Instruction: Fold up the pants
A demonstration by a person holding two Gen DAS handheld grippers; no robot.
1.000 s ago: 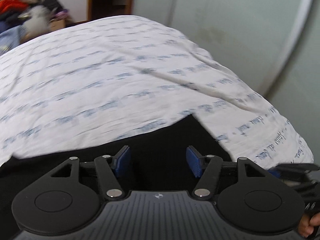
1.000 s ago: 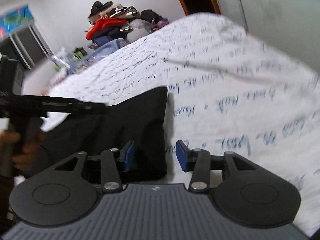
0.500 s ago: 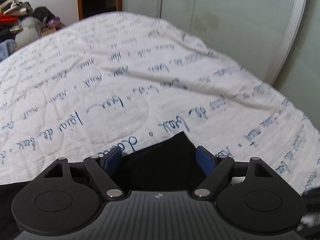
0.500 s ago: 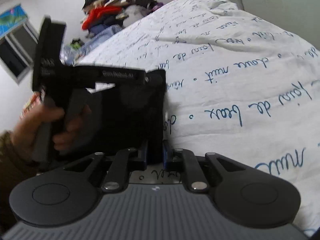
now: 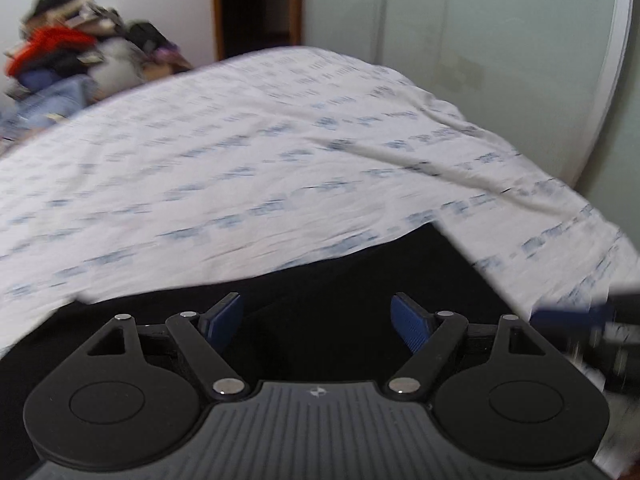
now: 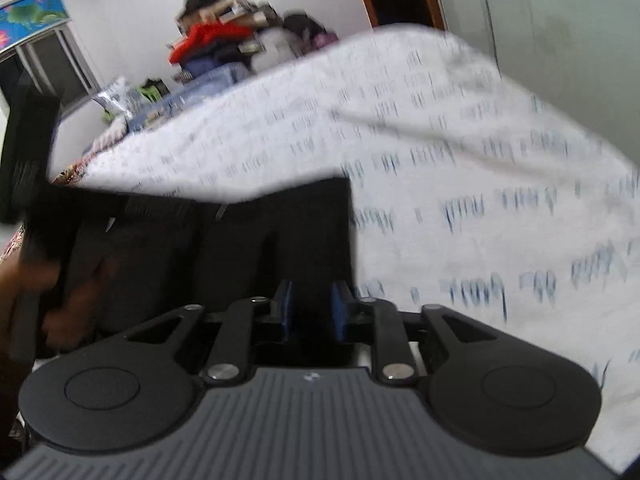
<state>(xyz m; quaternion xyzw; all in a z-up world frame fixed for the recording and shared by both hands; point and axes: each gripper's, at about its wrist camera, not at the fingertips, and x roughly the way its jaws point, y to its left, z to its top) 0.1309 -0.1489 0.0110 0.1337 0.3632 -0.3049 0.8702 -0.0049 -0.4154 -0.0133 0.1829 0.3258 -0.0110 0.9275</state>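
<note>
Black pants (image 5: 360, 276) lie folded on the white bedspread (image 5: 240, 168), their far right corner pointing away from me. My left gripper (image 5: 316, 308) hovers over them with its blue pads wide apart, so it is open and nothing is pinched. In the right wrist view the pants (image 6: 280, 232) fill the lower left. My right gripper (image 6: 311, 300) sits at their right edge with a narrow gap, and its jaws are opening. Black cloth shows between the pads, which no longer press on it. A hand (image 6: 56, 300) holds the left gripper's black body (image 6: 32, 160) at the left edge.
The bedspread (image 6: 480, 184) with blue handwriting spreads far and right of the pants. A pile of clothes (image 6: 232, 40) sits at the bed's far end. A dark doorway (image 5: 260, 4) and pale green wardrobe doors (image 5: 480, 20) stand behind the bed.
My left gripper's jaws widened, then it drew back from the pants' corner, so more black cloth shows. My right gripper closed on the pants' right edge, then parted slightly and lifted.
</note>
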